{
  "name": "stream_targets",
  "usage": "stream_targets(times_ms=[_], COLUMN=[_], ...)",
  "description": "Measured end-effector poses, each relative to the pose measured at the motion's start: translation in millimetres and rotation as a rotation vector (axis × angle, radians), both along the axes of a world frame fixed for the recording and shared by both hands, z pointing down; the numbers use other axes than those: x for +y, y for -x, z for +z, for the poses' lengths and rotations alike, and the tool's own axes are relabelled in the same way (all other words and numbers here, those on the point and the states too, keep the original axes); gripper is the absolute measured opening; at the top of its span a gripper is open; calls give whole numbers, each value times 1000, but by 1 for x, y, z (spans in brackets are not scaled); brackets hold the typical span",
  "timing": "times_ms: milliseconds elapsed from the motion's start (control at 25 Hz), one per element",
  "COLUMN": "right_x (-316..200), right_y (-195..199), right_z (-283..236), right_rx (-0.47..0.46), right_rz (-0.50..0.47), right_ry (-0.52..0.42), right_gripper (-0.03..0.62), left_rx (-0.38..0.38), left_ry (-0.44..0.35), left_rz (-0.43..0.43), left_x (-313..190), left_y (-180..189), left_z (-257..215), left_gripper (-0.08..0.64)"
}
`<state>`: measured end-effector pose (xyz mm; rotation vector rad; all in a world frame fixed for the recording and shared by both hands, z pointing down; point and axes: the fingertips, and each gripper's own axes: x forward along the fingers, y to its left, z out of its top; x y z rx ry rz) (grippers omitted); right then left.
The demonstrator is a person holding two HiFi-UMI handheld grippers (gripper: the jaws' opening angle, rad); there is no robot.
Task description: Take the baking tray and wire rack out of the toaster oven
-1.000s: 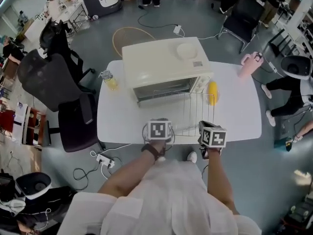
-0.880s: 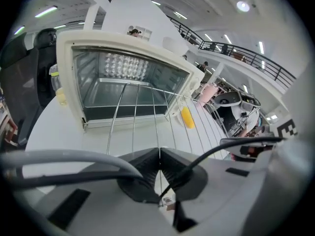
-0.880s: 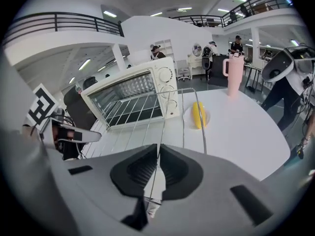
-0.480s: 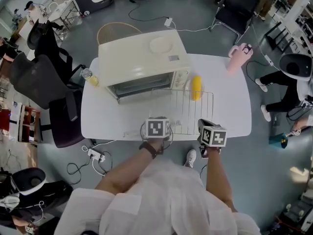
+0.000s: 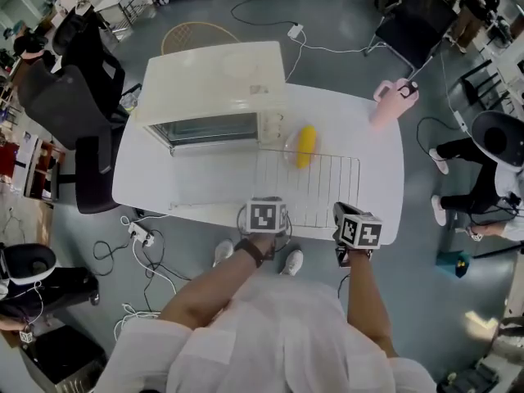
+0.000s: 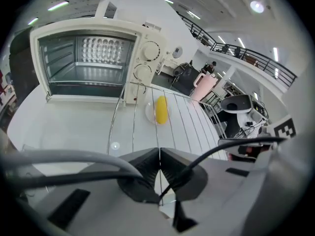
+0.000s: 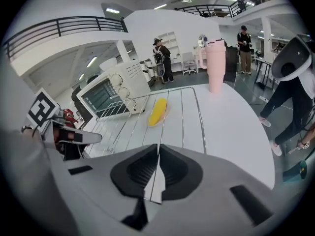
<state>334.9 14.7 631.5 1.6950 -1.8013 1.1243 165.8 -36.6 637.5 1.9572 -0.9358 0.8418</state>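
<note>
Desk: Toaster oven (image 5: 213, 80) at far left, door open, cavity looking bare in the left gripper view. Step in hand?

Field: Carrying off the wire rack (image 5: 311, 187), by the look of it. Left gripper (image 6: 158, 156) pinched tight on a single wire at the rack's near edge. Rack spread flat over the right half of the white table (image 5: 381, 178), well clear of the oven mouth.

Desk: And further right?

Field: Right gripper (image 7: 158, 154) likewise clamped on a wire of that same near edge, jaws all but together around it. Far edge of the rack reaching above a yellow food item (image 5: 304, 146), possibly a corn cob, seen through the wires. Pink tumbler (image 5: 390, 105) upright near the table's far right corner, apart from the rack.

Desk: Resting or aloft?

Field: Hard to say from overhead; apparently held just off the tabletop.

Desk: Next move?

Field: Most likely setting it down level on bare table, short of the yellow item and the tumbler. Calls for both hands lowering together, then releasing.

Desk: Baking tray?

Field: Not made out for certain in any view; nothing seen on the oven's rails. Worth a check before calling the job done.
</note>
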Motion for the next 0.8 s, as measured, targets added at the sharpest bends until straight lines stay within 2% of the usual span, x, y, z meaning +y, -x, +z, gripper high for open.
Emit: stream_targets(times_ms=[200, 360, 480, 640, 720, 800], right_x=[18, 33, 39, 48, 52, 55], right_y=[-47, -79, -100, -125, -134, -142], right_z=[13, 29, 41, 58, 68, 77], right_rx=[-20, -33, -51, -68, -75, -80], right_rz=[4, 12, 31, 54, 57, 59], right_ry=[17, 44, 61, 90, 105, 119], right_gripper=[15, 15, 15, 14, 14, 14], left_rx=[-17, -12, -41, -45, -24, -40], left_ry=[10, 78, 13, 41, 87, 69], left_rz=[9, 26, 42, 73, 84, 85], left_x=[18, 38, 25, 30, 41, 38], left_y=[-47, -81, -99, -126, -141, -147], left_z=[12, 28, 36, 54, 64, 71], left_gripper=[11, 11, 11, 12, 11, 12])
